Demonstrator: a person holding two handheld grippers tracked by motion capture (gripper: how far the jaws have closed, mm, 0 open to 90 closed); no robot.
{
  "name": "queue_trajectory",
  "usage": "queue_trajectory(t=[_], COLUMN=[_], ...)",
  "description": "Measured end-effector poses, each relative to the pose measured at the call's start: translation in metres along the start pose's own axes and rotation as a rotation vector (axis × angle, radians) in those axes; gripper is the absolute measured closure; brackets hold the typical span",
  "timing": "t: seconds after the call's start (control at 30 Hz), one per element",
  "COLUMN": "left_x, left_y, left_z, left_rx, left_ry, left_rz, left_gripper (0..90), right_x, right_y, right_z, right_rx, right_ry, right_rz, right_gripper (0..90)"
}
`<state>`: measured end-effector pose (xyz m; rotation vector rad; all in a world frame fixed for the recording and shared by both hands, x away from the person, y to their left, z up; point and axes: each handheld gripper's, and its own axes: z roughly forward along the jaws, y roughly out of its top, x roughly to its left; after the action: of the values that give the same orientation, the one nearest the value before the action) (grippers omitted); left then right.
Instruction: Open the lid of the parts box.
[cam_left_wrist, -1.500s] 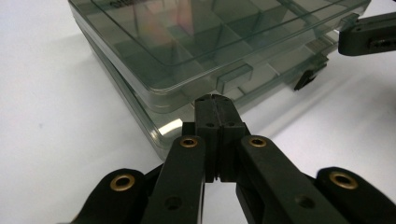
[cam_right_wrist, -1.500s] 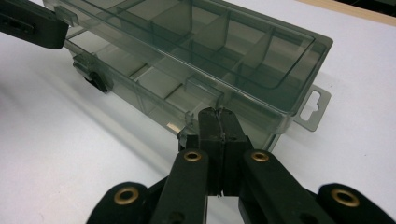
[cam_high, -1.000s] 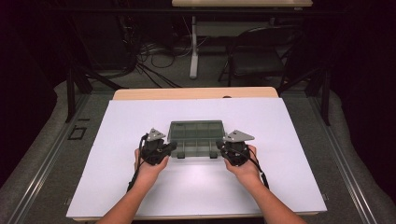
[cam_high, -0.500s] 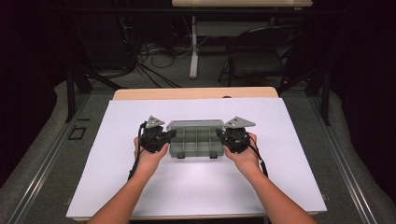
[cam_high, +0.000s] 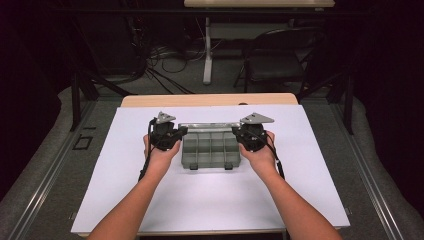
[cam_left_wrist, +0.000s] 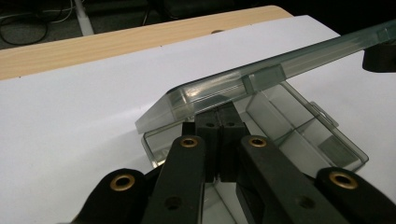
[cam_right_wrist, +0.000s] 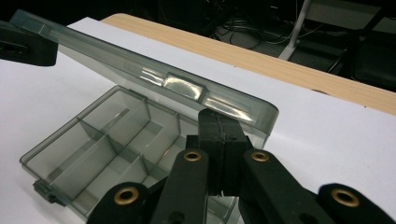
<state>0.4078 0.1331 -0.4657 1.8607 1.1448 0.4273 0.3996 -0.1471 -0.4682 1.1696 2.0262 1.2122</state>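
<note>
On the white table (cam_high: 150, 200), mid-surface, both closed grippers (cam_left_wrist: 217, 128) (cam_right_wrist: 219, 133) prop the organizer box's (cam_high: 210, 152) lid (cam_left_wrist: 261, 77) half-raised; full opening remains.

high: overhead, forward-down | tool views: close, shared box (cam_high: 210, 147)

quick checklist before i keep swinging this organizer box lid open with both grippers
1. Left gripper jaws shut, tips under the lid at its end: ok.
2. Right gripper jaws shut, tips under the lid's other end: ok.
3. Lid raised evenly, both ends lifted off the box base: ok.
4. Base flat on the white table cover: ok in the high view.
5. Compartments look empty, nothing to spill: ok.
6. Hinge side holding and base not sliding back: cannot tell.
</note>
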Motion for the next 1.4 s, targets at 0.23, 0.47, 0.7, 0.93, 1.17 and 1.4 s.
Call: queue_trajectory(t=[0.23, 0.47, 0.7, 0.93, 1.17, 1.4], left_x=[0.005, 0.007, 0.008, 0.007, 0.006, 0.007], left_y=[0.004, 0.008, 0.008, 0.009, 0.009, 0.009], left_z=[0.003, 0.002, 0.001, 0.001, 0.001, 0.002], left_rx=[-0.011, -0.023, -0.028, -0.029, -0.028, -0.03], left_ry=[0.011, 0.017, 0.023, 0.024, 0.028, 0.031], left_rz=[-0.02, -0.025, -0.029, -0.025, -0.024, -0.021], left_gripper=[90.0, 90.0, 90.0, 90.0, 90.0, 90.0], right_x=[-0.006, -0.011, -0.008, -0.003, -0.002, -0.011], right_y=[0.007, 0.01, 0.011, 0.005, -0.006, -0.015], right_z=[0.003, 0.004, 0.001, -0.007, -0.015, -0.017], right_rx=[-0.01, -0.018, -0.027, -0.054, -0.08, -0.077], right_ry=[-0.012, -0.024, -0.013, 0.003, -0.009, -0.034], right_rz=[0.024, 0.03, 0.024, 0.0, -0.018, 0.0], right_gripper=[90.0, 90.0, 88.3, 81.4, 74.9, 70.4])
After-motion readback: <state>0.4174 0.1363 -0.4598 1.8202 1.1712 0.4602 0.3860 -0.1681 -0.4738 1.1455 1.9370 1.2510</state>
